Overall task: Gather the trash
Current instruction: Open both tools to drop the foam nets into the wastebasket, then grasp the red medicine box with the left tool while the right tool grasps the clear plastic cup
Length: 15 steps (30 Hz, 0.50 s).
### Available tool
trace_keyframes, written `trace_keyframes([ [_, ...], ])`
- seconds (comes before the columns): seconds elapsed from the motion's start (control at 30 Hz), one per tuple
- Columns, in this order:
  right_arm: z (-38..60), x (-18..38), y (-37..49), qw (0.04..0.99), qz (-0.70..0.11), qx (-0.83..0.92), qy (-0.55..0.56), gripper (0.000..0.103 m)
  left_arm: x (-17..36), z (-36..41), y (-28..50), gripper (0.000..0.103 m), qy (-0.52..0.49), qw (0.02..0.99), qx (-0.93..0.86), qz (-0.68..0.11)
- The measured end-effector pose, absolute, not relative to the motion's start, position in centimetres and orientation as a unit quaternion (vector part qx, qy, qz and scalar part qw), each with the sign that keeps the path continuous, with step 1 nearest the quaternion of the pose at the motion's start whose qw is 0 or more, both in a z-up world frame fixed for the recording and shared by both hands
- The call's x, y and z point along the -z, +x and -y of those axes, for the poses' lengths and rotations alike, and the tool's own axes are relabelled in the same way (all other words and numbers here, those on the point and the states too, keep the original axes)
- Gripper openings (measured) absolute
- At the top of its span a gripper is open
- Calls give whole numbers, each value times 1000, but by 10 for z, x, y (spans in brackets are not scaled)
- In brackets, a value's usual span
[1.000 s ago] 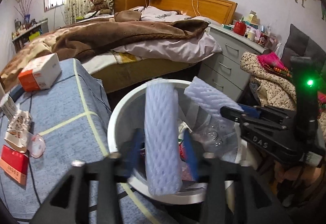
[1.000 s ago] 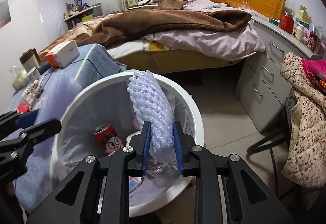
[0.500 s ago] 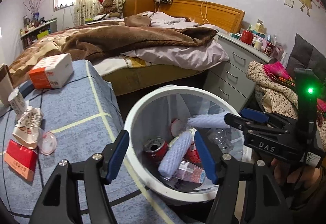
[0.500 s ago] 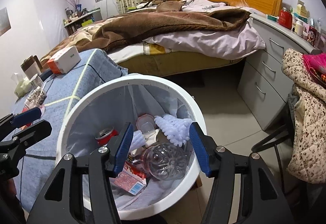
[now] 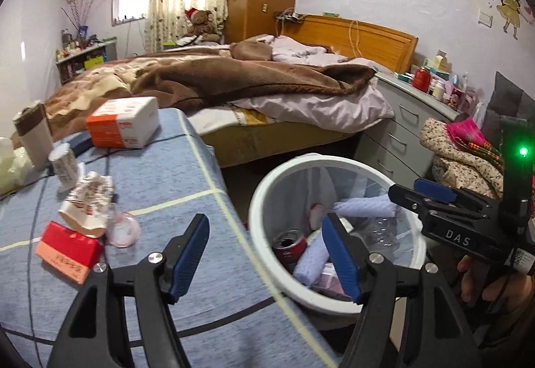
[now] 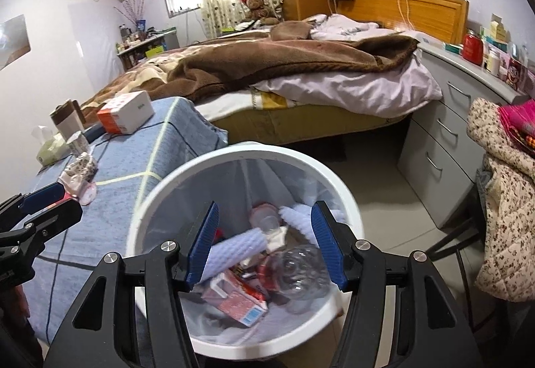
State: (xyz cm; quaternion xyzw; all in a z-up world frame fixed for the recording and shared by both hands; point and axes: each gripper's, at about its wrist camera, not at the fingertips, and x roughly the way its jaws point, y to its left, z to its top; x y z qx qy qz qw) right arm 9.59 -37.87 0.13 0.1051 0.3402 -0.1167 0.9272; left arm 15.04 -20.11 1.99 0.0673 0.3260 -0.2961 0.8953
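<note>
Both foam sleeves released into the white bin (image 6: 347,210).
Left gripper (image 5: 267,254) and right gripper (image 6: 264,241) jaws, clamped on the sleeves a second ago, have just been opening and stand apart, empty; foam sleeves (image 6: 234,247) lie inside the bin, below the right gripper, among a bottle (image 6: 301,271) and can (image 5: 289,244).

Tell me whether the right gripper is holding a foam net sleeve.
No. The right gripper is open and empty above the white trash bin; both foam net sleeves lie inside.
</note>
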Motion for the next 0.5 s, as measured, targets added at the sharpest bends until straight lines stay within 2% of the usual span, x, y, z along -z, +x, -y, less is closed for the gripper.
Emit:
trace_keyframes([
  [0.5, 327, -6, 123, 940, -322, 52, 94, 64, -15, 121, 163, 73, 58, 923, 208, -319],
])
